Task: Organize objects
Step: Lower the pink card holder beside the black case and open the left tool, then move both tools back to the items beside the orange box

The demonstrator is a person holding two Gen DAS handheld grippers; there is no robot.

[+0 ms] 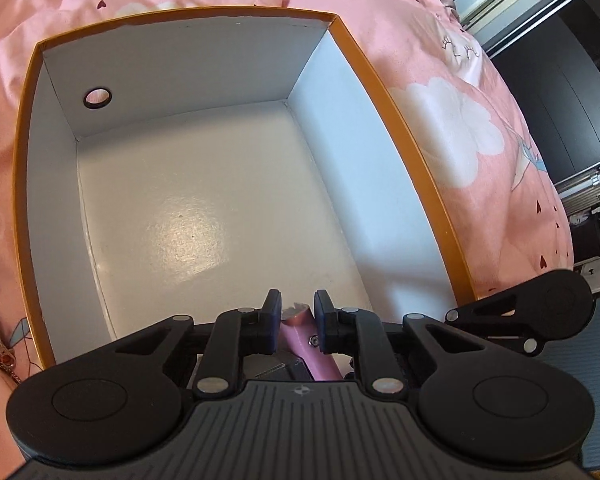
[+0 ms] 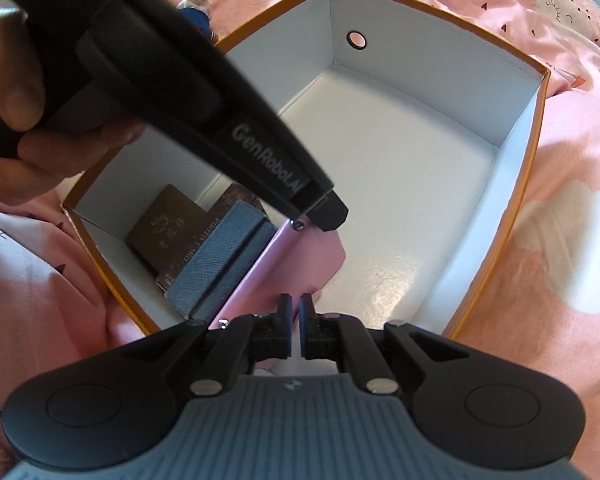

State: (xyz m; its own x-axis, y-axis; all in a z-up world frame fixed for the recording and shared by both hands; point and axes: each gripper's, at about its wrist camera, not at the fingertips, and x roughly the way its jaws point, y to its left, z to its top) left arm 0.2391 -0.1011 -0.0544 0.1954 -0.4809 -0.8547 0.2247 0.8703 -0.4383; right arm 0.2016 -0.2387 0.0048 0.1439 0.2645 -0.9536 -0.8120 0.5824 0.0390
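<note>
Pink bedspread (image 1: 440, 128), orange box (image 1: 384, 92), figurine (image 2: 198, 8)

The left wrist view looks steeply down from just above the near rim of an open box (image 1: 400, 120), along its white floor toward the far wall. The right wrist view looks down into the same box (image 2: 520, 152) from another side, equally close. Both share the box's interior and the pink bedding (image 1: 460, 92) around it.

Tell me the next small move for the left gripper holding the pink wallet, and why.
Probably open the left gripper and let go. It is shut on the top edge of the flat pink wallet, which already stands in the orange cardboard box, leaning against the blue textured case there.
</note>
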